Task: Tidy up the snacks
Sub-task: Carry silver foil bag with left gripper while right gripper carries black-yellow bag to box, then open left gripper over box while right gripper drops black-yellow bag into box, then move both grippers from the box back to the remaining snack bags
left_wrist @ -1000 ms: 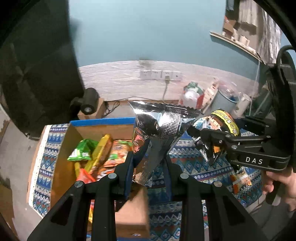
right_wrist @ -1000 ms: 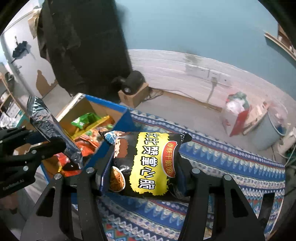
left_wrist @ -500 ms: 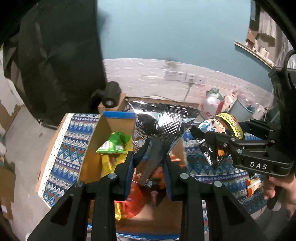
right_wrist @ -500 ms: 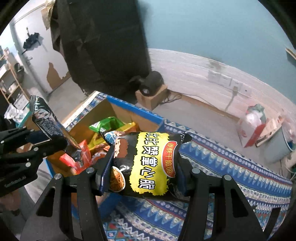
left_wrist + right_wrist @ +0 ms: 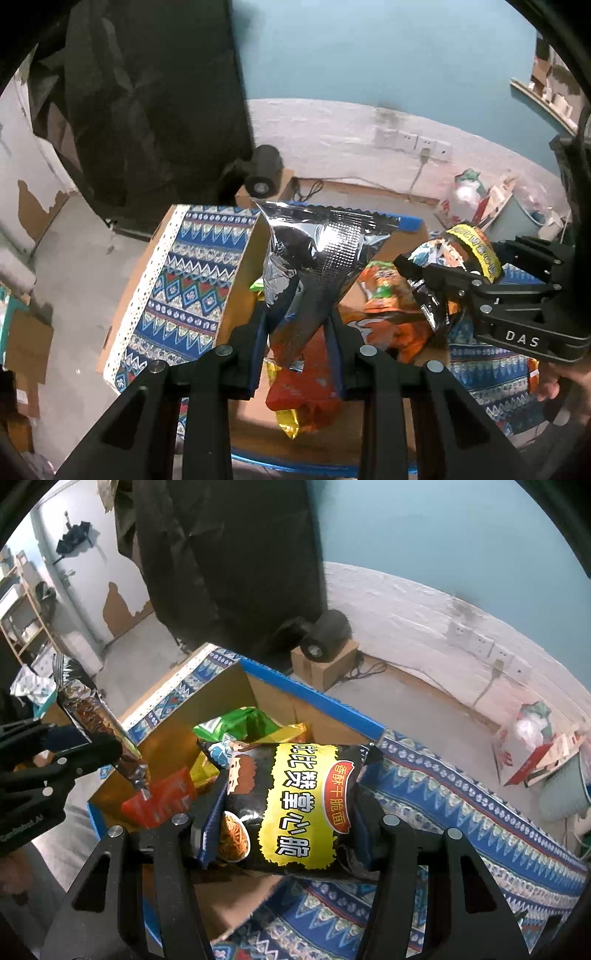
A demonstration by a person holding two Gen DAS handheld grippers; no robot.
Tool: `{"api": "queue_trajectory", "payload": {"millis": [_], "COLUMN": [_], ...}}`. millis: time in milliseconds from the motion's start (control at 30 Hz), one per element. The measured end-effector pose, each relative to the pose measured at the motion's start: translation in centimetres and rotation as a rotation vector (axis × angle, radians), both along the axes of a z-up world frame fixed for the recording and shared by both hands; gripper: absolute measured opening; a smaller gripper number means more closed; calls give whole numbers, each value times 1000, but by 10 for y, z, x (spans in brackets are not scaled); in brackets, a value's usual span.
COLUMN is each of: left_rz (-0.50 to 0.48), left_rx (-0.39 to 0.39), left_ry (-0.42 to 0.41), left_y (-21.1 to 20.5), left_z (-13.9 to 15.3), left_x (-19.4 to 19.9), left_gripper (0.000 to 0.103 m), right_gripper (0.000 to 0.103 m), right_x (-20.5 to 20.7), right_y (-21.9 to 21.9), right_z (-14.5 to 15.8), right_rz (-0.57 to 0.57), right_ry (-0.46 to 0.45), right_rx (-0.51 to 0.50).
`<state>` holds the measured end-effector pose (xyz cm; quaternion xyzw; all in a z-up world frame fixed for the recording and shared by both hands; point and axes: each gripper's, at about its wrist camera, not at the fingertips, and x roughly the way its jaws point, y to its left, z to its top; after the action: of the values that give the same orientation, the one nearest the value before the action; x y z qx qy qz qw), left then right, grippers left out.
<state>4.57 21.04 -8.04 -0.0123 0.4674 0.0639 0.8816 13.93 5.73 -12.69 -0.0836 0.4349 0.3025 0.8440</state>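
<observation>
- left gripper (image 5: 297,332): jaws clamped on silver snack bag (image 5: 317,254), held over cardboard box (image 5: 240,291)
- right gripper (image 5: 288,812): jaws gripping black-yellow noodle pack (image 5: 295,805), at box's 3 o'clock edge
- box on patterned cloth (image 5: 461,812) w/ other snacks (image 5: 391,317) inside

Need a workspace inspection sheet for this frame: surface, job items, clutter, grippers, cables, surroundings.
Surface: patterned cloth, blue zigzag print, under the box.
Job's things: cardboard box with blue rim, open; green packet, orange packets and red packet inside.
Clutter: red-and-white bag and bucket by the wall.
Grippers: left gripper shut on silver packet; right gripper shut on black-and-yellow packet; both over the box.
Cables: cord from wall sockets down to the floor.
Surroundings: teal wall, black drape, black cylinder on a small carton.
</observation>
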Motion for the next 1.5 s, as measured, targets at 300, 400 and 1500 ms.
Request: {"api": "queue_trajectory", "payload": {"millis": [300,400,1500], "left_rz": [61,71,-135], "left_rx": [-2,12,-11], "left_ry": [111,112,98], "left_y": [16,15,-79], "left_z": [-38,-39,-23], "left_x": [13,12,11], "left_gripper": [52,63,75], "right_gripper": [57,58,79], "right_x": [5,8,-10], "right_y": [21,26,-64], "right_z": [-11,-13,2], "right_rz": [30,42,-68], "right_ry": [17,24,4], "right_rx": [-10,-8,-84]}}
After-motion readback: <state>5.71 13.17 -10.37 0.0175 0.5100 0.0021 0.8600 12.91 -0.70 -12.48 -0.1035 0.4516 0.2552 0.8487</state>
